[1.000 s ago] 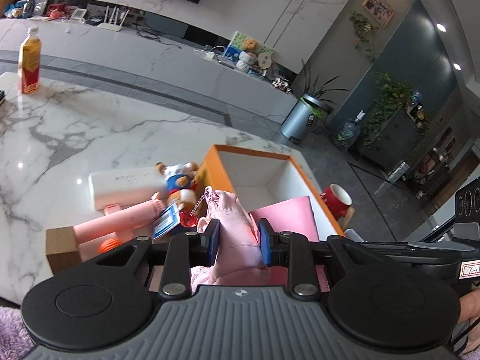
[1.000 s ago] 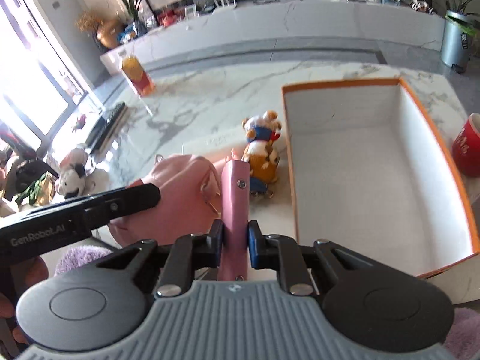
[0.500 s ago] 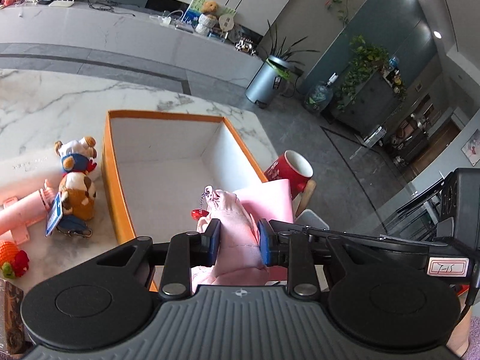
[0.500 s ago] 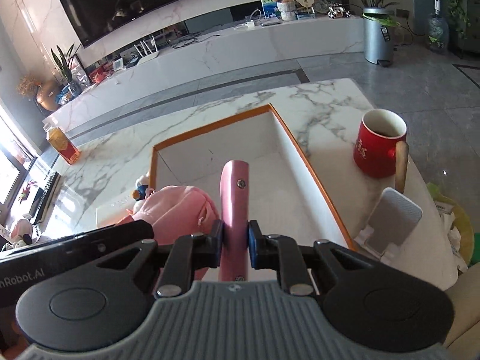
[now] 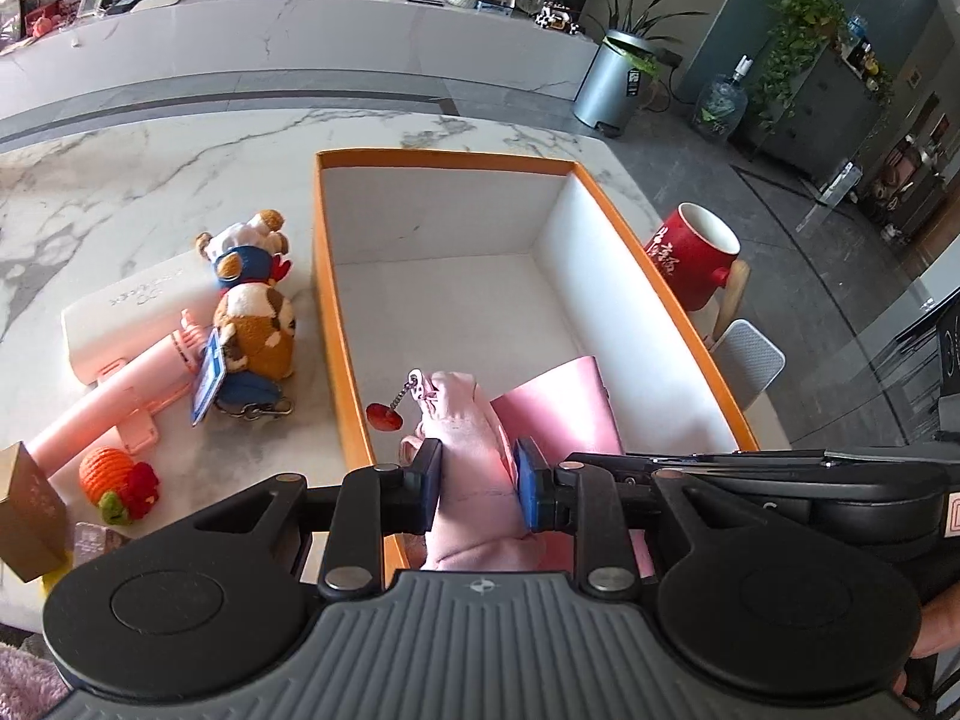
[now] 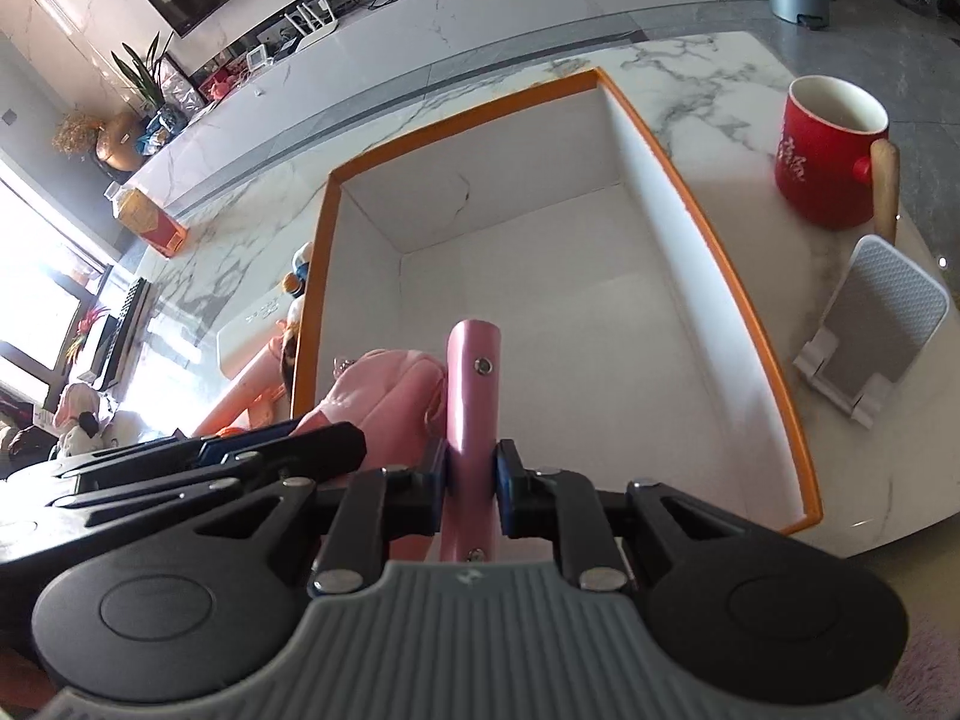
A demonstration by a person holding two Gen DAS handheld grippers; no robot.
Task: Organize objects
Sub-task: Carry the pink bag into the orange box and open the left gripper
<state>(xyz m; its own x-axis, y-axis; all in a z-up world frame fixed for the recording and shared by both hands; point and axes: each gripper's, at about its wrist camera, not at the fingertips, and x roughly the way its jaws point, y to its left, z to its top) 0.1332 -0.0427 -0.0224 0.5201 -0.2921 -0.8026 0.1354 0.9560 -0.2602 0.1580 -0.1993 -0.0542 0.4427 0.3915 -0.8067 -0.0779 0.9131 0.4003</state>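
A pink bag is held by both grippers over the near end of an open orange-rimmed white box (image 5: 327,276), which also shows in the right wrist view (image 6: 690,192). My left gripper (image 5: 477,483) is shut on the bag's soft pink body (image 5: 474,456); a red charm (image 5: 384,417) hangs from its zip. My right gripper (image 6: 471,483) is shut on the bag's stiff pink strap (image 6: 474,396). The soft body (image 6: 372,396) lies left of the strap there. The box floor beyond the bag is bare.
Left of the box lie two plush bears (image 5: 252,306), a white case (image 5: 132,312), a pink tube-shaped item (image 5: 108,402), an orange knitted toy (image 5: 114,474) and a brown block (image 5: 27,516). A red mug (image 6: 831,150) and a grey phone stand (image 6: 882,324) sit right of the box.
Both grippers have carried the pink bag from left of the box to over its near end, lower inside the rim. Their grip has not changed.
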